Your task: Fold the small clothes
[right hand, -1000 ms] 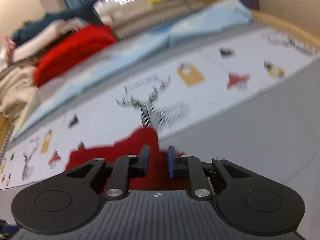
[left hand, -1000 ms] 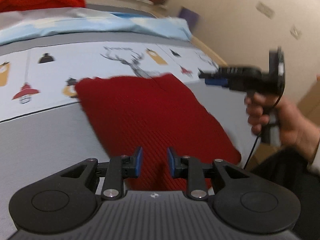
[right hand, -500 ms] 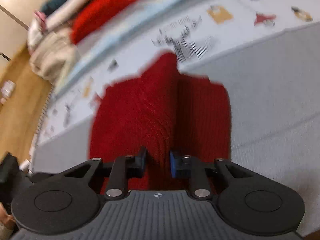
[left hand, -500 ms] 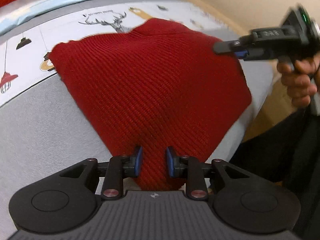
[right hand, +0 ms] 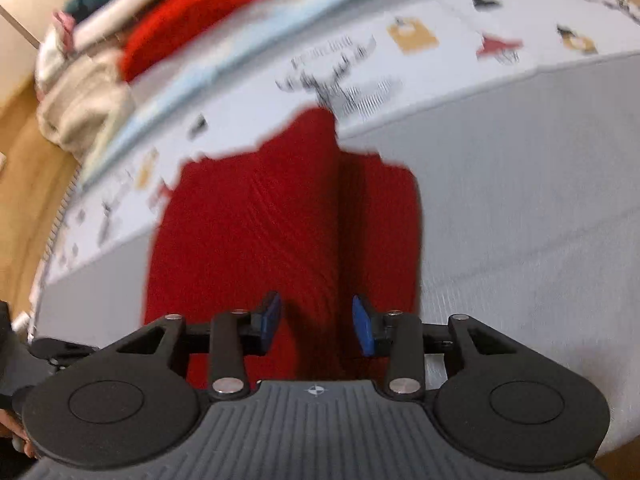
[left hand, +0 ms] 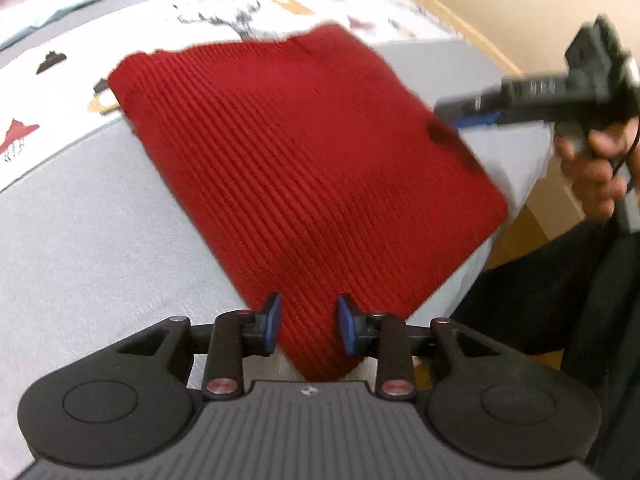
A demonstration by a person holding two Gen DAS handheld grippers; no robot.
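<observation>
A red ribbed knit garment (left hand: 304,168) lies flat on the bed (left hand: 80,216), filling the middle of the left wrist view as a rough diamond. Its near corner runs down between the blue pads of the left claw (left hand: 308,326), which stands open around that corner with cloth showing in the gap; I cannot tell whether the pads touch it. The garment's right-hand corner sits close to the bed's edge at centre right of the frame, where the grey cover drops away. Grey cover lies bare to the left and lower left.

At upper right the right claw (left hand: 466,114) hovers over the garment's right edge, held in a hand (left hand: 592,168). In its own view the right claw (right hand: 316,320) is open wide above the garment (right hand: 280,220), gripping nothing. A raised fold line runs up the cloth there. Bare grey cover spreads across the right of that frame; a blurred pile of clothes (right hand: 132,40) sits at upper left.
</observation>
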